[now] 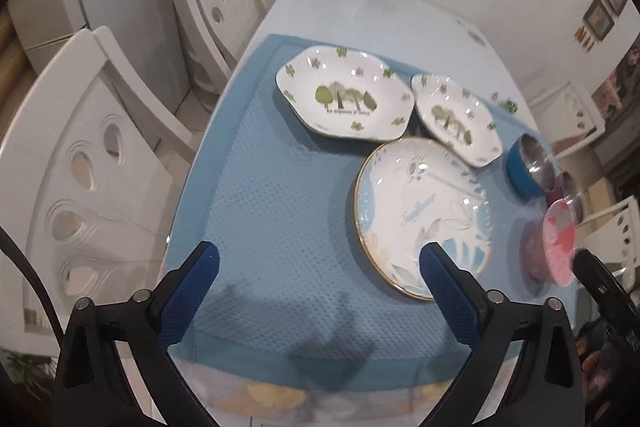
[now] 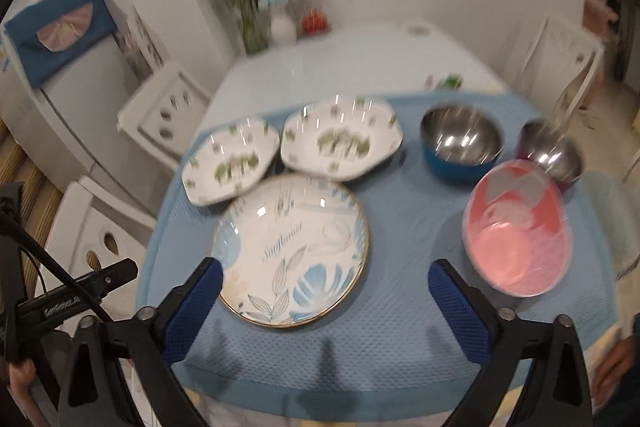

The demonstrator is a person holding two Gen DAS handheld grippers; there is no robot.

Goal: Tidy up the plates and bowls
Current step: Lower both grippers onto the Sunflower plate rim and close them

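Left wrist view: left gripper (image 1: 319, 259) spread wide, empty, above the blue mat (image 1: 260, 187); round floral plate (image 1: 424, 215) beside its right finger. Right wrist view (blurred): right gripper (image 2: 325, 277) wide, empty; pink bowl (image 2: 518, 227) rightward.

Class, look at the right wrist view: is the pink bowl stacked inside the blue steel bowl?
No. The pink bowl sits by itself on the blue mat, in front of and apart from the blue steel bowl.

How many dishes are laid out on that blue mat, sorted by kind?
Octagonal tree-pattern dishes: 2
Round flower plate: 1
Steel bowls, one blue outside, one purple outside: 2
Pink bowl: 1
Total: 6
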